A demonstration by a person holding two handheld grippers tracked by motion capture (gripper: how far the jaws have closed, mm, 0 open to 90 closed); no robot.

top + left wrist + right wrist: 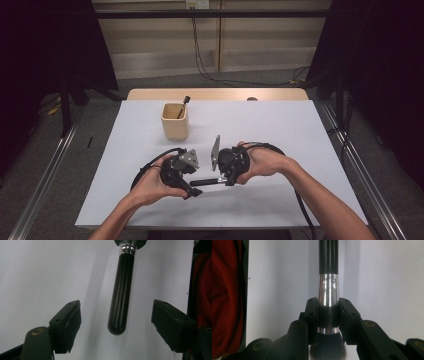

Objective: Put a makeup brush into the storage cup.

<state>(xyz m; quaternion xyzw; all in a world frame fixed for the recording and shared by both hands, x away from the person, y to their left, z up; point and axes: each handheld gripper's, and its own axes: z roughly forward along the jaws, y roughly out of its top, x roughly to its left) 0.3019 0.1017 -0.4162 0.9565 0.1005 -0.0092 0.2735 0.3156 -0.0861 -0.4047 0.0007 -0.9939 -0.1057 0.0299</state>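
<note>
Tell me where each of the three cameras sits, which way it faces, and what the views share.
High view: above the person's side, looking forward and down at the table, cup, both forearms and grippers.
Left gripper view: rides the left gripper, looking past open jaws at the brush handle's end.
Right gripper view: rides the right gripper, jaws shut on the brush's silver collar.
Shared: all three show the brush, held out between the hands.

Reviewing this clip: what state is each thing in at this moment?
Right gripper: jaws shut on the makeup brush's metal ferrule.
Left gripper: jaws open either side of the handle tip, not touching.
Makeup brush: held level above the table.
Wooden cup: upright, a black tool inside.
</note>
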